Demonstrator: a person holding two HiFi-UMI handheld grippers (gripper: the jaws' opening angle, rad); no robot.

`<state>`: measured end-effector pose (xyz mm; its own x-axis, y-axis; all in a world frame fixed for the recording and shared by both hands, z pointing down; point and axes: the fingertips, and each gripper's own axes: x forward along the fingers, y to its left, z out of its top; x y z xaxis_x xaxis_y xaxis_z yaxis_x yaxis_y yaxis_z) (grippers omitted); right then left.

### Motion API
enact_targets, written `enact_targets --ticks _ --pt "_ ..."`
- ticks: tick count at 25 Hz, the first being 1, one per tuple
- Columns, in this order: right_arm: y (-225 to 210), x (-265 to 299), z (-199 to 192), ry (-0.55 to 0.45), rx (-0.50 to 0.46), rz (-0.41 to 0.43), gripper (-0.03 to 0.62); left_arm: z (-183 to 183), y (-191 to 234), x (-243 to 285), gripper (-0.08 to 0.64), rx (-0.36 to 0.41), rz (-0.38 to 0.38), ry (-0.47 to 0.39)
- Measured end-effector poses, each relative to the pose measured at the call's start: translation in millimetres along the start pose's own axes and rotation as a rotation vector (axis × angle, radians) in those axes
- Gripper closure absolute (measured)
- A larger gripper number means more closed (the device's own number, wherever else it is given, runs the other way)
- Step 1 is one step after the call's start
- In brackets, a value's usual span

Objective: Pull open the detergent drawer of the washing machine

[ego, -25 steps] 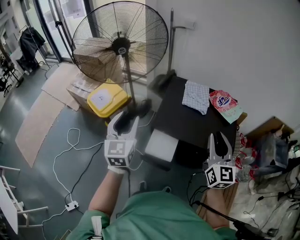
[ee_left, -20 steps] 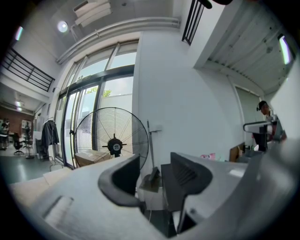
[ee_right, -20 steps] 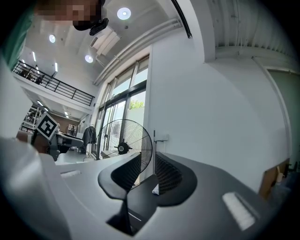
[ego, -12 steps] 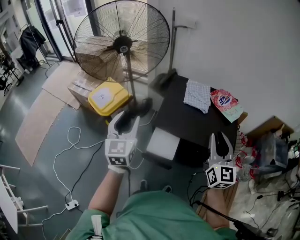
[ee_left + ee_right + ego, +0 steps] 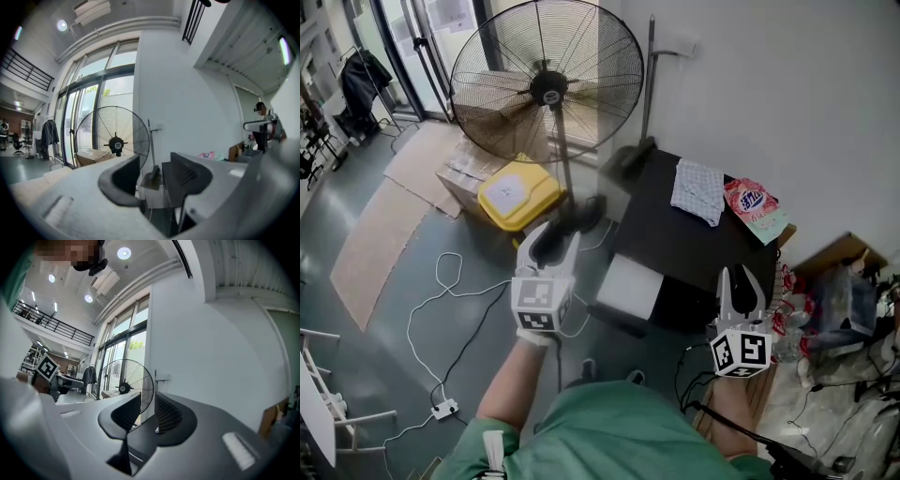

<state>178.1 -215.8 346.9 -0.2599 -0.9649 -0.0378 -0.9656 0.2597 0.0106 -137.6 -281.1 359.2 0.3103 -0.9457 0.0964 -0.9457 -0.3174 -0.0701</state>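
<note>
Hovering short of the washing machine [image 5: 694, 248], mid-frame.
Holding left gripper [image 5: 551, 232] left of centre and right gripper [image 5: 740, 277] lower right, jaws of each slightly parted, gripping nothing; pale detergent drawer [image 5: 626, 287] jutting from machine's lower-left edge, between the two.

The washing machine [image 5: 675, 246] shows only its dark top; its front is hidden.

Workshop hall: floor fan [image 5: 547, 94], mezzanine railing [image 5: 26, 71]
</note>
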Motion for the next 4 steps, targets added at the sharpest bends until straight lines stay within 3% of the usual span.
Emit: enact_targets --ticks 4 --pt "2.0 2.8 0.7 0.0 0.001 0.003 0.498 0.8 2.3 1.4 0.354 0.0 0.002 0.0"
